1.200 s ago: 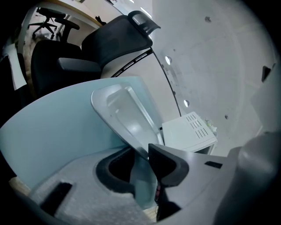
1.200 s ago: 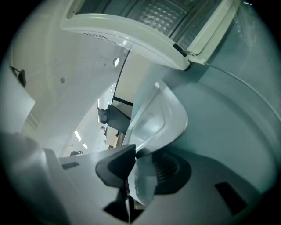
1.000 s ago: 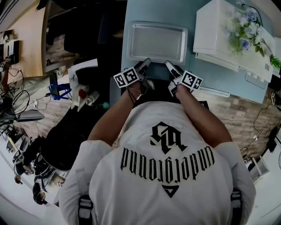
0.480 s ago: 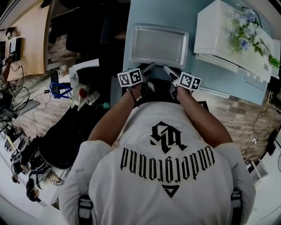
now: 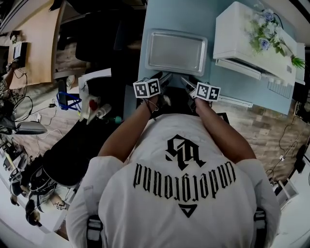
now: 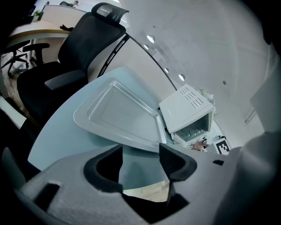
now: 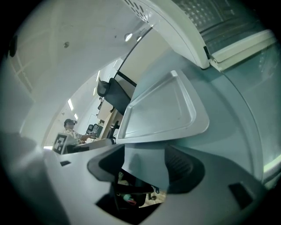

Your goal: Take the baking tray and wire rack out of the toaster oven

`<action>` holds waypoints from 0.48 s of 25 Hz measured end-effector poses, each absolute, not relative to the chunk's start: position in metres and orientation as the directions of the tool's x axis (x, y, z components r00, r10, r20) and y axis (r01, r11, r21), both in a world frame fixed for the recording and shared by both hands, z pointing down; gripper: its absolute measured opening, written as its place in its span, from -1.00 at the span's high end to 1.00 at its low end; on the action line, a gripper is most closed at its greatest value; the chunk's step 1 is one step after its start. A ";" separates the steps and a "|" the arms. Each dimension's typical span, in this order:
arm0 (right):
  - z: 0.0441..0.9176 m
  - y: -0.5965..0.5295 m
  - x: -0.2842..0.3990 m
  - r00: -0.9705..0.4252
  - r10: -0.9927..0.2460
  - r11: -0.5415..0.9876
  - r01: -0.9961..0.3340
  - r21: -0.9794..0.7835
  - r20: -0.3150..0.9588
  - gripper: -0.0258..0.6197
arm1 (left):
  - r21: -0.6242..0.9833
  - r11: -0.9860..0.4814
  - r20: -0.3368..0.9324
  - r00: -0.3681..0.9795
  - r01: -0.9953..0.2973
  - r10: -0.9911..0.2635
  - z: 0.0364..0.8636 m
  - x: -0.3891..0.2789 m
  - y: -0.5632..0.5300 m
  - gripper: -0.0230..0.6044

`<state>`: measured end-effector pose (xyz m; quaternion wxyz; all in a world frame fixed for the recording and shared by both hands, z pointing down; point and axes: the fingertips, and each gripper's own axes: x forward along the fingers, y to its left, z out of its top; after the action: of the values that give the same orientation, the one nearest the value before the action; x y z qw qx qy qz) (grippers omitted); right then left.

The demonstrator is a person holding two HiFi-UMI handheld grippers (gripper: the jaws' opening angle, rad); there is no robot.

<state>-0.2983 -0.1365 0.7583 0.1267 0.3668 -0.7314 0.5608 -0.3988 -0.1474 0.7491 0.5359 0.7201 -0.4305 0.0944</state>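
A pale blue table [image 5: 169, 14] carries a shallow metal baking tray [image 5: 177, 52], lying flat near its front edge. A white toaster oven [image 5: 247, 41] stands beside it, door open.

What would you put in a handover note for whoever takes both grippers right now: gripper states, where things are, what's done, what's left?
Left gripper: jaws have just been opening, now open, nothing between them.
Right gripper: the same.
Silver rectangular metal baking tray: flat on the light blue table, near rim just past both grippers' tips.
White toaster oven: door open, metal wire rack seemingly inside.
Done: tray out. Left: rack.
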 end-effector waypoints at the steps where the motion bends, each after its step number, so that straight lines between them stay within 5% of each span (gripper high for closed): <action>1: 0.755 -0.136 -0.299 -0.696 -0.404 0.112 -0.681 -0.724 0.593 0.07 | 0.686 -0.075 0.591 0.615 -0.723 -0.523 0.746 -0.399 -0.148 0.07; 12: 0.668 -0.144 -0.310 -0.695 -0.534 0.387 -0.707 -0.593 0.481 0.14 | 0.526 -0.372 0.497 0.631 -0.765 -0.596 0.663 -0.405 -0.154 0.07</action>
<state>-0.3099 -0.1440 0.6679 0.1058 0.3756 -0.8259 0.4070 -0.4051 -0.1538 0.6630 0.3770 0.8205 -0.4147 0.1121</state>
